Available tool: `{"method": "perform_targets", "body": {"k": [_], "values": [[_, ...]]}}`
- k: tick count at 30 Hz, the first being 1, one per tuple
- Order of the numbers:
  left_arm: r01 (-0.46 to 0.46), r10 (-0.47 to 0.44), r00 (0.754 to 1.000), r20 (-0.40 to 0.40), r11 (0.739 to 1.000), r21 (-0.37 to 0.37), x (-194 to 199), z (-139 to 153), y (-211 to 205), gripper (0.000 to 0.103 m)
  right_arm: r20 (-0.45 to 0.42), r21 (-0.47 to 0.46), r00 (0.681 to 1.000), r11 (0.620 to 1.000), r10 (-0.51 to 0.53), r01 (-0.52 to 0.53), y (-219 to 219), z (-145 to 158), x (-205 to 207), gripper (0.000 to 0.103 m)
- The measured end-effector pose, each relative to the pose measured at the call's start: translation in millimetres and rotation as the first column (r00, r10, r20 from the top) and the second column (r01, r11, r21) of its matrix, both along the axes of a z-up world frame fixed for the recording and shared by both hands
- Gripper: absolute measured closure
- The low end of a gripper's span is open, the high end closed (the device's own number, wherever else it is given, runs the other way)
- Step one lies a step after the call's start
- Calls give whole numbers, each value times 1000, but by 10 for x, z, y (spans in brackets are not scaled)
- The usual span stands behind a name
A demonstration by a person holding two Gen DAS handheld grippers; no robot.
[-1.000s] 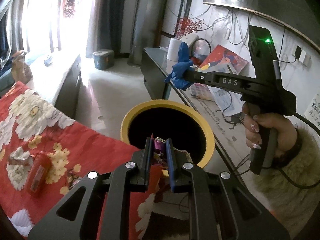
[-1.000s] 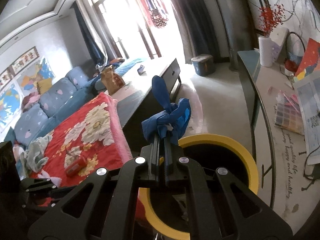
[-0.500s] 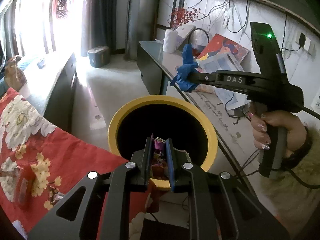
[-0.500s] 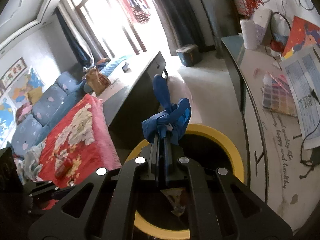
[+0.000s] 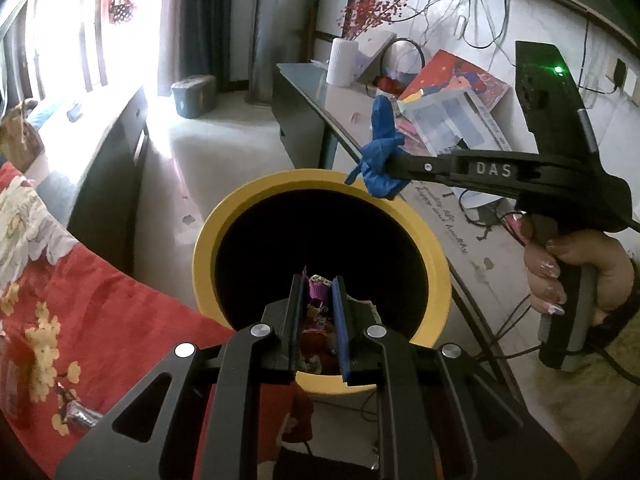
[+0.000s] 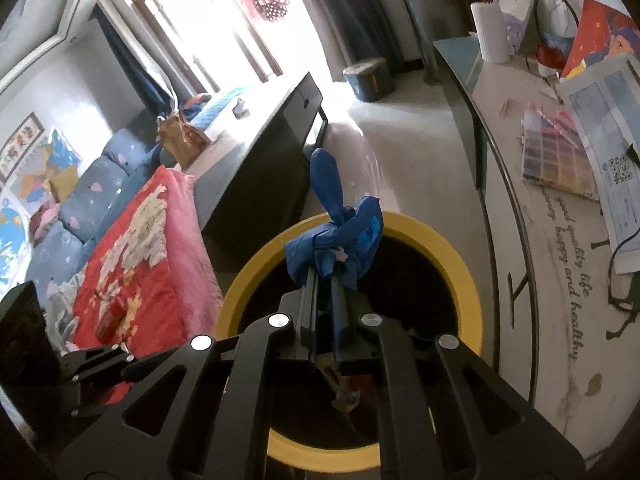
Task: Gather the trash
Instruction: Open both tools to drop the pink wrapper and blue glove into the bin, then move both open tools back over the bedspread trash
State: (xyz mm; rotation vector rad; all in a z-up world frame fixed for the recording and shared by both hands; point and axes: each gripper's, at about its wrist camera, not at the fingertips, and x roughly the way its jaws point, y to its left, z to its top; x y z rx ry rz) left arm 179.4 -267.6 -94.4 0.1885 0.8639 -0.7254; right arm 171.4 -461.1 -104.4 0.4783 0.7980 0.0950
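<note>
Yellow-rimmed bin [image 5: 430, 248], black inside, sits on the floor between the red floral blanket [image 5: 104, 300] and the long sideboard [image 5: 344, 112]. Both grippers are over its mouth.

L gripper [image 5: 319, 280]: jaws pressed together on a purple/pink snack wrapper [image 5: 318, 300], pinched btwn the blue pads. Wrapper tip pokes out just past the fingertips, over the dark opening near the bin's near rim.

R gripper [image 6: 325, 276]: jaws nearly closed, pinching a crumpled blue glove [image 6: 340, 228]. Right-wrist view: glove bunches at the fingertips, one long finger sticking up, hanging above the bin's far-left rim. Left-wrist view: same glove [image 5: 380, 160] sits at the end of the R gripper [image 5: 394, 168], right above the bin's far rim; a hand [image 5: 576, 272] w/ painted nails grips the handle, green LED lit on top.

Inside the bin (right-wrist view) some crumpled trash [image 6: 346, 394] at the bottom; can't tell what it is.

Other trash on the blanket: red packet [image 6: 111, 320] and a small foil-looking wrapper [image 5: 78, 414] near the blanket's lower edge.

Sideboard: white vase [image 5: 342, 62] w/ red sprigs, papers, cables. Paper bag [image 6: 182, 140] on the dark table [image 6: 256, 152] by the window.
</note>
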Motion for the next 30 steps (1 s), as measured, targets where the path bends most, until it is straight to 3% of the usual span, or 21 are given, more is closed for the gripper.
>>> {"method": "perform_targets", "body": {"k": [3,4,6,7,8,10,13,17,22,30], "values": [[1,-1,1000,-17,1000,-21,51,-56,-1,85,-22,-1,1000,1000,4,-4,4,-40,12,89],[6,-6,1000,-24,1000,-27,63,-76,-6,84,-25,-2,1000,1000,1,-1,6,-47,8,80],[-1,0,1000,-17,999,-40,67,-87,2,70,-27,-12,1000,1000,-2,1,9,-49,6,74],[-5,4,1000,-16,999,-48,71,-82,12,50,-28,-17,1000,1000,-4,4,13,-45,4,68],[-9,8,1000,-15,998,-60,71,-77,26,40,-26,-23,1000,1000,-11,11,14,-36,-1,64],[-13,11,1000,-20,996,-86,71,-51,51,39,-21,-27,1000,1000,-17,16,8,-21,-5,61],[-32,33,999,2,995,-98,43,10,92,18,-9,-34,1000,999,-30,29,6,16,-22,52],[-67,72,997,34,991,-119,2,127,202,9,16,-49,999,998,-33,33,43,79,-39,44],[-131,140,988,65,983,-125,-41,266,396,8,65,-83,997,996,-31,37,143,218,-72,30],[-267,281,955,91,954,-139,-44,461,822,8,142,-137,990,991,11,8,374,437,-118,27]]}}
